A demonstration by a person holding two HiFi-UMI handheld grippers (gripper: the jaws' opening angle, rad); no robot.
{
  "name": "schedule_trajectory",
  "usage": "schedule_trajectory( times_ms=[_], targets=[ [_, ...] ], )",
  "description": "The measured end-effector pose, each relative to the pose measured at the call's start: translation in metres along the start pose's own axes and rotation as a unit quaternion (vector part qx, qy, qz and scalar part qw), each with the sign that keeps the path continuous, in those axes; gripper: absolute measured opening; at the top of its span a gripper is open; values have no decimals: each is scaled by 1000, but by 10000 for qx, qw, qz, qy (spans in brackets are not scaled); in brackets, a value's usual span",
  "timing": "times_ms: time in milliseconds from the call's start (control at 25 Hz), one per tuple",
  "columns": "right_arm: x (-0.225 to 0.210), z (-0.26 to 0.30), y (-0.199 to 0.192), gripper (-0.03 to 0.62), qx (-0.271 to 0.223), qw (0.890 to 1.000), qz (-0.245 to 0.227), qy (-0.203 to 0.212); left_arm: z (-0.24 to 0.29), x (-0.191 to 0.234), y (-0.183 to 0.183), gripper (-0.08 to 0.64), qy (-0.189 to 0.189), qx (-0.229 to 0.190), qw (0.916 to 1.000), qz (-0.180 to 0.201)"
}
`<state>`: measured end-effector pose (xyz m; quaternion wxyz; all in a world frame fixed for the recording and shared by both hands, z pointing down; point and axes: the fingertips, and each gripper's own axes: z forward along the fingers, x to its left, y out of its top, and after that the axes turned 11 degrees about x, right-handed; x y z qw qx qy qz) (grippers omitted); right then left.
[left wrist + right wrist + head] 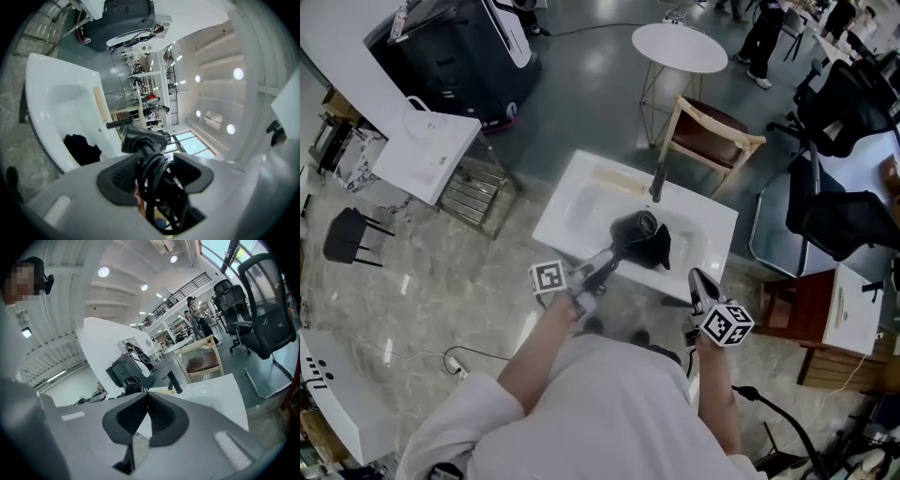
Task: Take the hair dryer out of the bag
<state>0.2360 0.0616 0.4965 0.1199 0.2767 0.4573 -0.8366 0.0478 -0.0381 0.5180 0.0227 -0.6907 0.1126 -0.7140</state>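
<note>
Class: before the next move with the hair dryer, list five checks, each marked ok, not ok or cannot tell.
1. The hair dryer is clear of the bag: ok.
2. The left claw is clamped on the dryer's handle: ok.
3. The cord is bundled at the handle: ok; any loose end, cannot tell.
4. The right claw is shut and empty: ok.
5. The bag lies in the sink: ok.

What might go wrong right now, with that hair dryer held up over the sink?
1. The left gripper clamps the hair dryer by its handle, over the wound cord. The loops may shift, and the dryer could slip down into the sink.
2. The dryer's barrel appears close to the black faucet, so a careless swing might knock against it.
</note>
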Motion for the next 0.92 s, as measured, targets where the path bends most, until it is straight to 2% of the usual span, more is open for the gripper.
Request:
schedule_trajectory(
  times_ms=[440, 920],
  targets=[
    [7, 11, -2, 5, 15, 9999, 20, -102, -8, -5, 16, 233, -127, 51, 9999, 62],
    [32, 38, -9, 5, -61, 9997, 76, -207, -24, -8, 38, 232, -307, 290, 9991, 47]
  ],
)
